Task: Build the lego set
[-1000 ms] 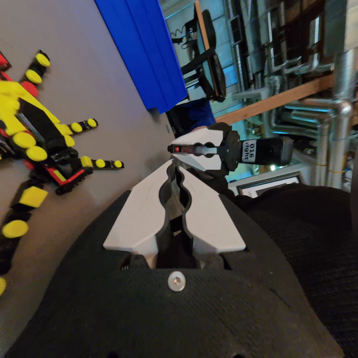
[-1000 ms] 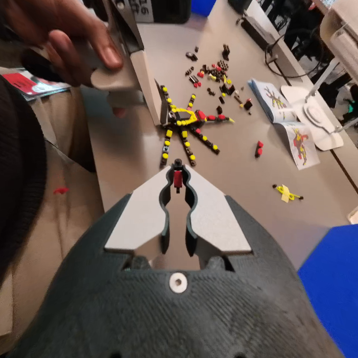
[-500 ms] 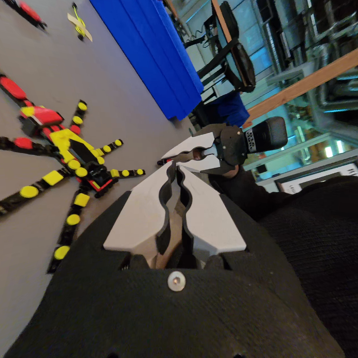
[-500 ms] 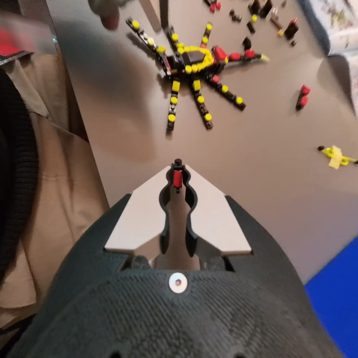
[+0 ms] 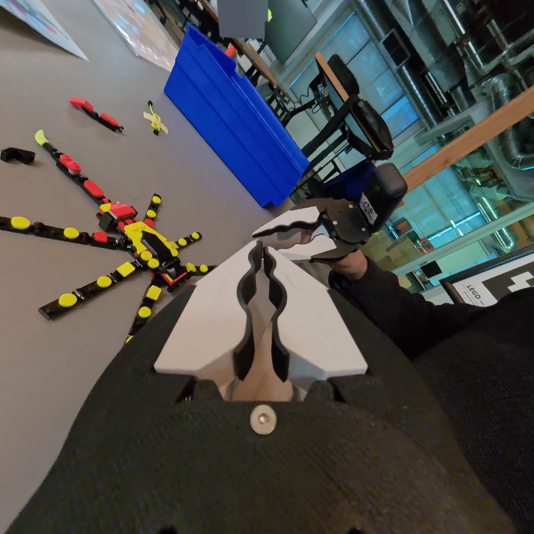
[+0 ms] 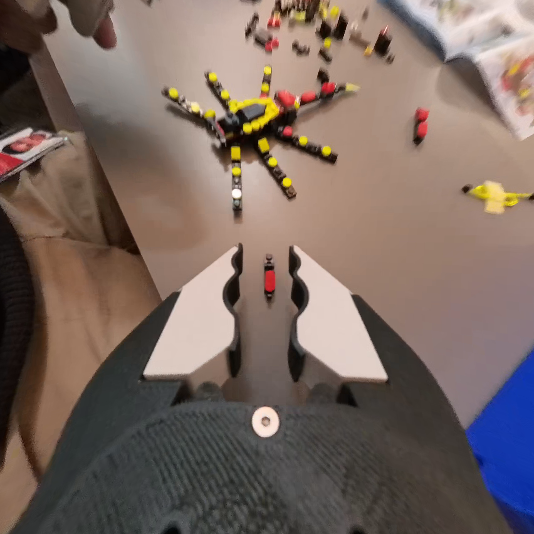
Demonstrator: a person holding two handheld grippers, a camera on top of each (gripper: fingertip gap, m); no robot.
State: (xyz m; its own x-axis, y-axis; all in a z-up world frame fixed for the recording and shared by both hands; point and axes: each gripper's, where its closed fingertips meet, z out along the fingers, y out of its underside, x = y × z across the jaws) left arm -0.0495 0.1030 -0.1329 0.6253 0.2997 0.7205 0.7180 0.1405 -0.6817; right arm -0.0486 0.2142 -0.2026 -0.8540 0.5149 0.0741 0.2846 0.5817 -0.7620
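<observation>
The black, yellow and red spider-like lego model (image 6: 251, 115) lies flat on the grey table (image 6: 375, 245); it also shows in the left wrist view (image 5: 144, 242). My right gripper (image 6: 265, 251) is open just short of the model's legs. A small red-and-black lego piece (image 6: 268, 277) sits between its fingers and touches neither; I cannot tell if it rests on the table. My left gripper (image 5: 262, 248) is shut and empty, held near the table's front edge, to the right of the model. The right gripper (image 5: 274, 241) shows just beyond its tips, open.
Several loose lego pieces (image 6: 303, 29) lie behind the model. An open instruction booklet (image 6: 491, 57) lies at the far right. A red-and-black piece (image 6: 420, 124) and a yellow piece (image 6: 497, 196) lie to the right. A blue bin (image 5: 231, 121) stands on the table's right side. My right fingertips sit around 15 centimeters from my left ones.
My right gripper has opened and let go of the red-and-black piece it held. It has moved closer to the table. My left gripper has drawn back from the model, still shut.
</observation>
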